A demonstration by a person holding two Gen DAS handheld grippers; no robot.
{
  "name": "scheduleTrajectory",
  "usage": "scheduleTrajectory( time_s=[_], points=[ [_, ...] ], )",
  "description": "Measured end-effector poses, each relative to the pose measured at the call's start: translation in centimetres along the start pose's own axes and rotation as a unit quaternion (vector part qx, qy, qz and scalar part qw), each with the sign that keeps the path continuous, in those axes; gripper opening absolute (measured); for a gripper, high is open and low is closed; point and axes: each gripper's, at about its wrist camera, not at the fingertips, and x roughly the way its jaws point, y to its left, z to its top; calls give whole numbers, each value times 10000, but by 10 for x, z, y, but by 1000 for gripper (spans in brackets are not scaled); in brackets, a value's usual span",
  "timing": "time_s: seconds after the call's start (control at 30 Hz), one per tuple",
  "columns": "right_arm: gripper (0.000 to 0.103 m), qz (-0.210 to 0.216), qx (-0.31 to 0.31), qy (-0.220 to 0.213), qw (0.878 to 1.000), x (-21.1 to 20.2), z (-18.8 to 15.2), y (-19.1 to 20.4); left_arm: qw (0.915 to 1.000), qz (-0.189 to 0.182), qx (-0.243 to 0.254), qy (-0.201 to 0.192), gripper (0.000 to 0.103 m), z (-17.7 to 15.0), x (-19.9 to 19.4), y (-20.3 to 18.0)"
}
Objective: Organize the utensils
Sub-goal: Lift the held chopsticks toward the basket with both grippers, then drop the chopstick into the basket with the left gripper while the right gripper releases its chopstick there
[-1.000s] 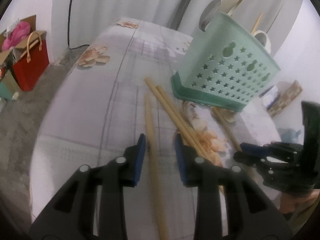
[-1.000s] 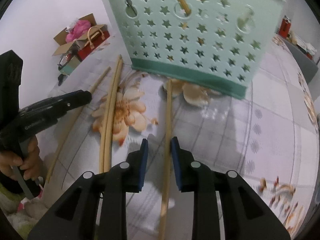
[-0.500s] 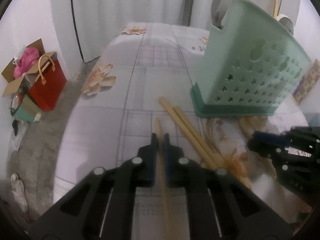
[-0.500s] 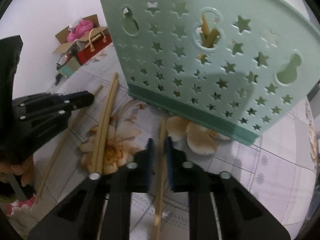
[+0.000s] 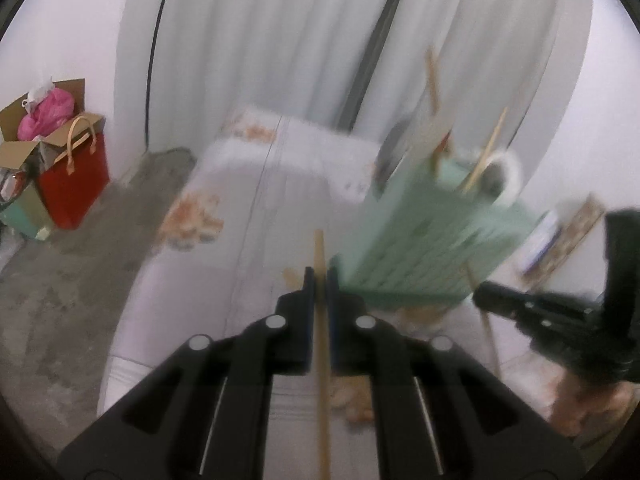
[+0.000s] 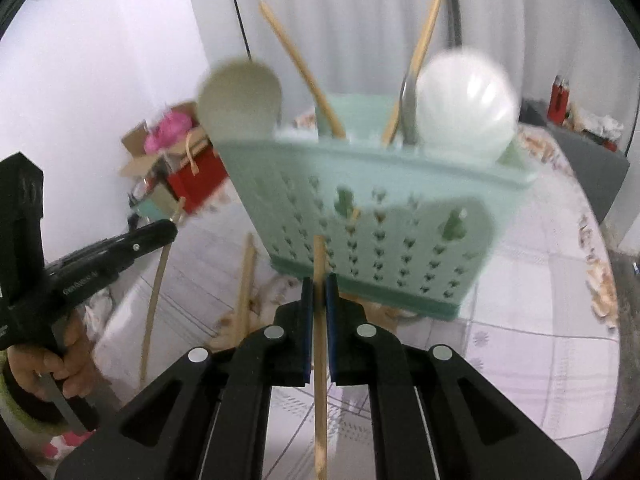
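In the left wrist view my left gripper (image 5: pixel 319 274) is shut on a pale wooden chopstick (image 5: pixel 323 392), held above the flowered tablecloth (image 5: pixel 192 308). Its tip pokes out past the pads. The mint-green utensil basket (image 5: pixel 420 240) stands just right of it, blurred. In the right wrist view my right gripper (image 6: pixel 319 280) is shut on a second chopstick (image 6: pixel 320 400), in front of the basket (image 6: pixel 400 184). A beige spoon (image 6: pixel 240 100), a white ladle (image 6: pixel 464 108) and chopsticks stand in the basket. Two more chopsticks (image 6: pixel 245 284) lie on the cloth left of the basket.
A red bag (image 5: pixel 74 184) and an open cardboard box (image 5: pixel 24 132) sit on the grey floor left of the table. White curtains hang behind. The table's rounded near edge (image 5: pixel 116 360) is close. A dark grey object (image 6: pixel 592 168) lies at the far right.
Both grippers closed on a chopstick each and lifted them off the cloth. The views now look higher, over the basket's rim.
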Motion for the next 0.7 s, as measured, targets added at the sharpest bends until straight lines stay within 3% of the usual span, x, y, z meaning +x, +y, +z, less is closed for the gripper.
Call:
scheduleTrajectory(
  time_s=[0.3, 0.43, 0.6, 0.7],
  points=[
    [6, 39, 302, -998, 9945, -72, 8, -12, 9927, -597, -296, -1008, 4, 38, -68, -16],
    [6, 18, 485, -1291, 9904, -87, 9, -23, 9863, -815, -167, -1426, 4, 60, -89, -35],
    [6, 32, 615, -1513, 9866, -100, 9, -25, 9738, -1394, -264, -1775, 4, 100, -102, -58],
    [6, 51, 645, -1581, 9853, -103, 10, -29, 9683, -1475, -247, -2002, 4, 122, -103, -71]
  ],
)
